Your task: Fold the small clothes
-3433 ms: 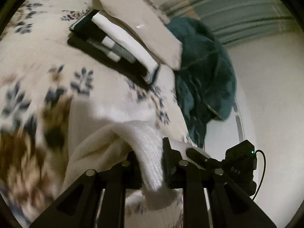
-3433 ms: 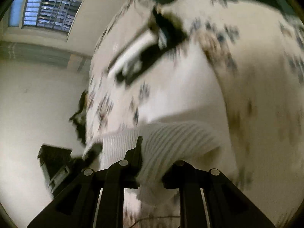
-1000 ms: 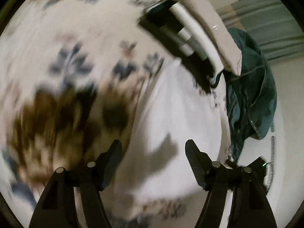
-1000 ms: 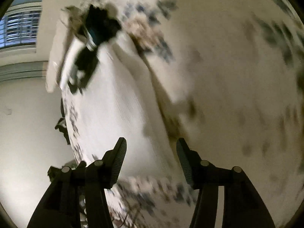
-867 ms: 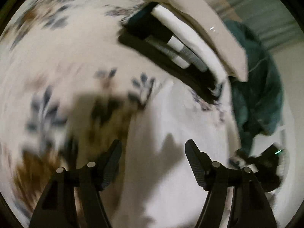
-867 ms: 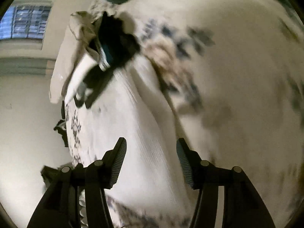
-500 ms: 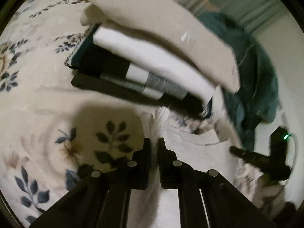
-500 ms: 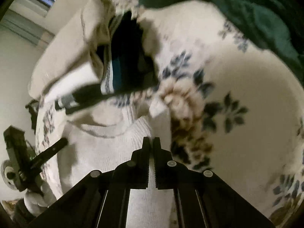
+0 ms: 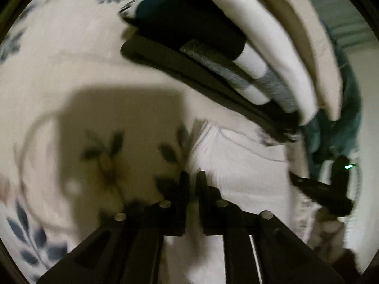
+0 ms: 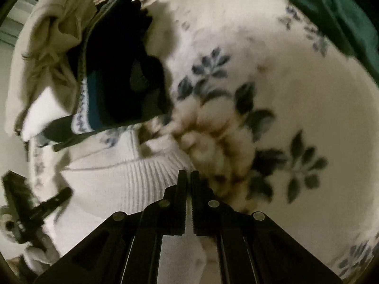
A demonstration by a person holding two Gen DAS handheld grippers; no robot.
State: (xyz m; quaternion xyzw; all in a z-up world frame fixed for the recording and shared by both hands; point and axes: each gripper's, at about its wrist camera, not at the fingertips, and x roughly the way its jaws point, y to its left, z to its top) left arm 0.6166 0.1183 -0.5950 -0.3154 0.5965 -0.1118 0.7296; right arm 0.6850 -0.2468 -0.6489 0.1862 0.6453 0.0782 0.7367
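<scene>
Pinching now: in the left view, the left gripper (image 9: 192, 177), wide open a second ago, has clamped the white sweater (image 9: 239, 165) at its left edge on the floral blanket (image 9: 71, 47). Right view: right gripper (image 10: 187, 177) likewise nipped onto its opposite edge, below the folded stack (image 10: 118, 82); a fold looks imminent.

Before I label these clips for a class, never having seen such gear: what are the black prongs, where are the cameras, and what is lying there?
No machine: a person holds a two-finger tool in each hand, each with a wide-angle camera looking along its fingers. One picture is from the left tool, the other from the right tool. Both appear shut on opposite edges of a white ribbed garment lying on a flowered blanket. Beyond it sits a stack of folded clothes and a dark green cloth.
</scene>
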